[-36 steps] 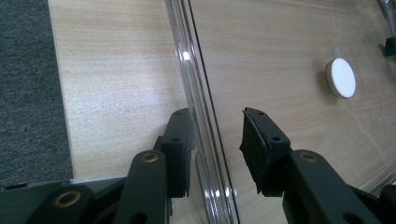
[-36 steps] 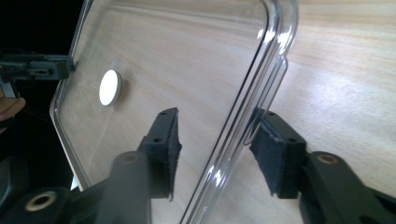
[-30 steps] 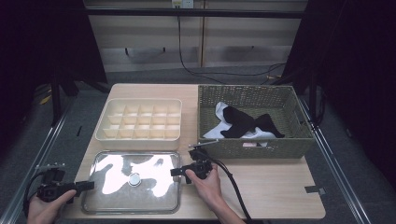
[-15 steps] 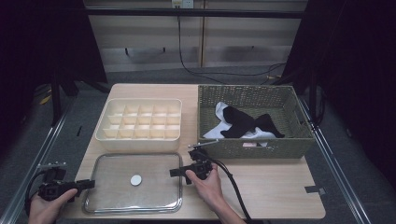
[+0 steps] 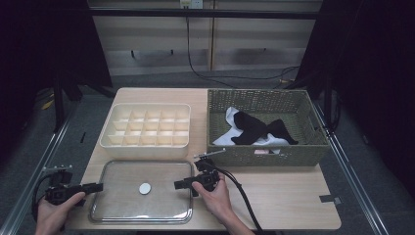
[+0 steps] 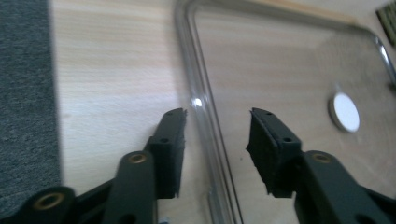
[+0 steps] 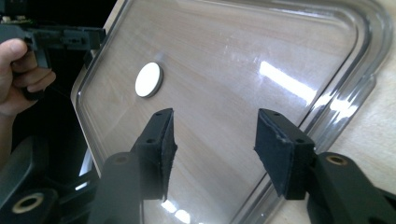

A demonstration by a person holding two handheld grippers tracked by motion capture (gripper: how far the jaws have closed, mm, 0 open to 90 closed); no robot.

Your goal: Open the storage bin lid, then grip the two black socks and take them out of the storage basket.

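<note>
A clear lid [image 5: 122, 208] with a white round knob [image 5: 145, 188] lies flat on the table's front left. My left gripper [image 5: 98, 186] is at its left edge. In the left gripper view its jaws [image 6: 215, 140] have just been opening and stand open, with the lid's rim [image 6: 196, 84] between them, untouched by the pads. The knob [image 6: 344, 111] lies beyond. My right gripper [image 5: 177, 184] is open over the lid's right side. In the right gripper view its jaws [image 7: 215, 140] hover over the lid [image 7: 243, 60], with the knob [image 7: 149, 80] and the left gripper [image 7: 100, 37] farther off.
A cream compartment tray [image 5: 147, 145] sits behind the lid. To its right stands a green wicker basket [image 5: 264, 155] holding black and white cloth [image 5: 254, 128]. A cable trails from the right gripper over bare wood. The table's front edge is close to both hands.
The lid's bright glare has gone and it now lies flat. The left gripper's jaws have widened around the rim. Both hands have stayed about where they were.
</note>
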